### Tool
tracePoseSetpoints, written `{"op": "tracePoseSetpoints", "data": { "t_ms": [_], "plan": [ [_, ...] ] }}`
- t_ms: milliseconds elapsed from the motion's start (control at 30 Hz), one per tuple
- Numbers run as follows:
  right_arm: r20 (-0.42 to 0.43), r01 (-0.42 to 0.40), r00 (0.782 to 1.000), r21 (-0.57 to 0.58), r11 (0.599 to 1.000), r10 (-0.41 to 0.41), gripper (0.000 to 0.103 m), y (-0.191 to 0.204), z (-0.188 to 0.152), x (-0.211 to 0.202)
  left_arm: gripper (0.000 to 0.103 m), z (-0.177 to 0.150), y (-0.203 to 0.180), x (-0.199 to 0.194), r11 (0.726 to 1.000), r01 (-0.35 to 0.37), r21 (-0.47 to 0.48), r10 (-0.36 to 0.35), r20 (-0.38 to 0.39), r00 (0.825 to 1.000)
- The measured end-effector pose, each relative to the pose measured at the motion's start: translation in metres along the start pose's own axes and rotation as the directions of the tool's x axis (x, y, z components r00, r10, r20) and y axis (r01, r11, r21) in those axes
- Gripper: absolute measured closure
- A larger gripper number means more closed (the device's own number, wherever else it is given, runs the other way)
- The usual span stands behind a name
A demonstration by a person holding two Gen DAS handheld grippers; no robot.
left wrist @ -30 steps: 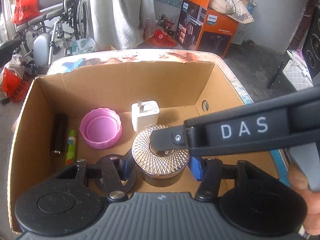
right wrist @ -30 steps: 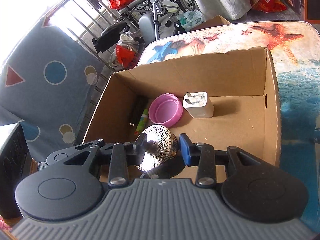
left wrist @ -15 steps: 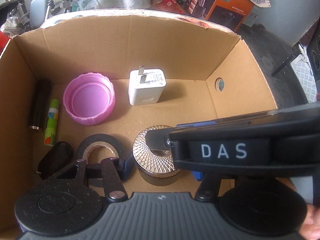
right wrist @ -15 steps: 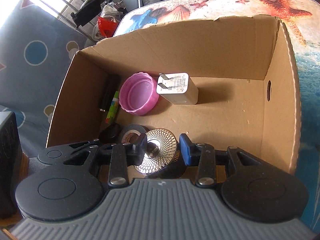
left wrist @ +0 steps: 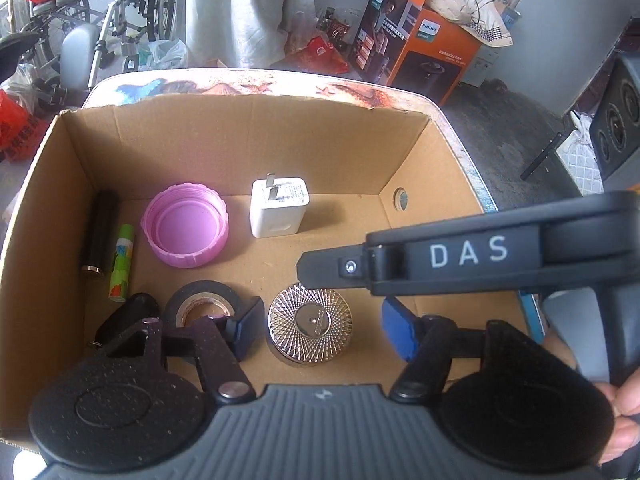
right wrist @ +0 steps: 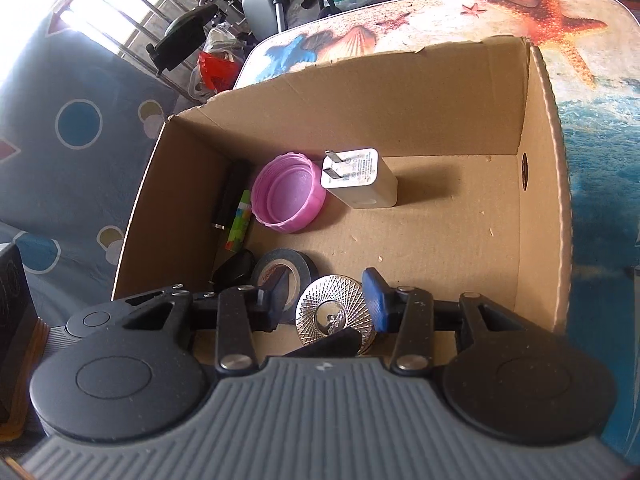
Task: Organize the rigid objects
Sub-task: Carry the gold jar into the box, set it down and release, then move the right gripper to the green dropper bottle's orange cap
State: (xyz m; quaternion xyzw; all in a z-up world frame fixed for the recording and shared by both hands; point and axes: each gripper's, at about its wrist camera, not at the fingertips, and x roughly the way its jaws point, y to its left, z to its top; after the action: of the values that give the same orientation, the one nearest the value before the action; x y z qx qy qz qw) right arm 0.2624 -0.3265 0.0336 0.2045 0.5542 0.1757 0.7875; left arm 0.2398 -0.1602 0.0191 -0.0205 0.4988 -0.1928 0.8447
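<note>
A round jar with a patterned silver lid (left wrist: 310, 322) stands on the floor of the cardboard box (left wrist: 240, 100), near its front wall. My left gripper (left wrist: 322, 330) straddles the jar; its jaws are opening, and there is a gap at each pad. The right gripper (right wrist: 326, 304) also has the jar (right wrist: 332, 314) between its opening jaws, with the left pad clear of it. One of its fingers (left wrist: 332, 268) reaches in from the right, just past the lid. A pink cap (left wrist: 186, 232), white charger (left wrist: 278, 208) and black tape roll (left wrist: 202, 310) lie in the box.
Along the box's left wall lie a black tube (left wrist: 100, 236), a green glue stick (left wrist: 122, 262) and a dark key fob (left wrist: 128, 320). The right half of the box floor (right wrist: 460, 232) is bare. The box sits on a sea-print table (right wrist: 440, 20); a wheelchair and cartons stand beyond.
The jar came down onto the box floor. The left jaws have spread off its sides and the left view has pulled back. The right finger has lifted off the lid.
</note>
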Motion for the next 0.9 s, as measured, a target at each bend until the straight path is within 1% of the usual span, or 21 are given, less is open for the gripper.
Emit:
{"op": "tracePoseSetpoints", "data": {
  "t_ms": [33,133,233,300,400,533,600,667,767,833,867,900],
  "plan": [
    [0.025,-0.014,1.000,0.001,1.000,0.014,0.063,0.002,-0.003,-0.009,0.032,-0.004,-0.002,-0.011,1.000,0.002,0.012,-0.003,0.027,1.000],
    [0.115,-0.058,0.992,-0.009,0.998,0.058,0.062,0.007,-0.017,-0.045,0.029,-0.020,-0.008,-0.042,0.999,0.015,0.052,-0.021,0.111,0.994],
    [0.206,-0.100,0.973,-0.042,0.994,0.107,0.060,0.014,-0.040,-0.084,0.025,-0.041,-0.010,-0.075,0.996,0.034,0.080,-0.048,0.185,0.981],
    [0.254,-0.129,0.957,-0.059,0.990,0.140,0.057,0.017,-0.057,-0.106,0.022,-0.058,-0.008,-0.095,0.994,0.040,0.098,-0.062,0.236,0.970],
    [0.303,-0.177,0.934,-0.072,0.982,0.191,0.055,0.020,-0.087,-0.129,0.020,-0.087,-0.003,-0.115,0.993,0.043,0.111,-0.074,0.290,0.954],
    [0.335,-0.207,0.914,-0.098,0.973,0.228,0.055,0.026,-0.129,-0.137,0.020,-0.128,0.007,-0.123,0.993,0.048,0.112,-0.082,0.328,0.941],
    [0.337,-0.200,0.913,-0.121,0.972,0.230,0.055,0.031,-0.148,-0.132,0.020,-0.148,0.014,-0.121,0.994,0.053,0.095,-0.085,0.368,0.926],
    [0.329,-0.191,0.916,-0.149,0.970,0.230,0.055,0.039,-0.163,-0.122,0.020,-0.161,0.018,-0.116,0.996,0.044,0.082,-0.072,0.375,0.924],
    [0.293,-0.180,0.928,-0.186,0.966,0.229,0.055,0.053,-0.176,-0.100,0.020,-0.177,0.021,-0.107,0.997,-0.016,0.070,-0.012,0.381,0.924],
    [0.265,-0.163,0.939,-0.224,0.961,0.221,0.055,0.067,-0.180,-0.084,0.021,-0.184,0.024,-0.099,0.994,-0.080,0.072,0.046,0.382,0.923],
    [0.255,-0.154,0.943,-0.242,0.958,0.216,0.055,0.073,-0.181,-0.078,0.021,-0.184,0.025,-0.095,0.992,-0.101,0.073,0.065,0.383,0.921],
    [0.244,-0.146,0.946,-0.263,0.954,0.212,0.055,0.081,-0.180,-0.072,0.021,-0.185,0.027,-0.090,0.988,-0.138,0.075,0.099,0.386,0.917]
  ]
}}
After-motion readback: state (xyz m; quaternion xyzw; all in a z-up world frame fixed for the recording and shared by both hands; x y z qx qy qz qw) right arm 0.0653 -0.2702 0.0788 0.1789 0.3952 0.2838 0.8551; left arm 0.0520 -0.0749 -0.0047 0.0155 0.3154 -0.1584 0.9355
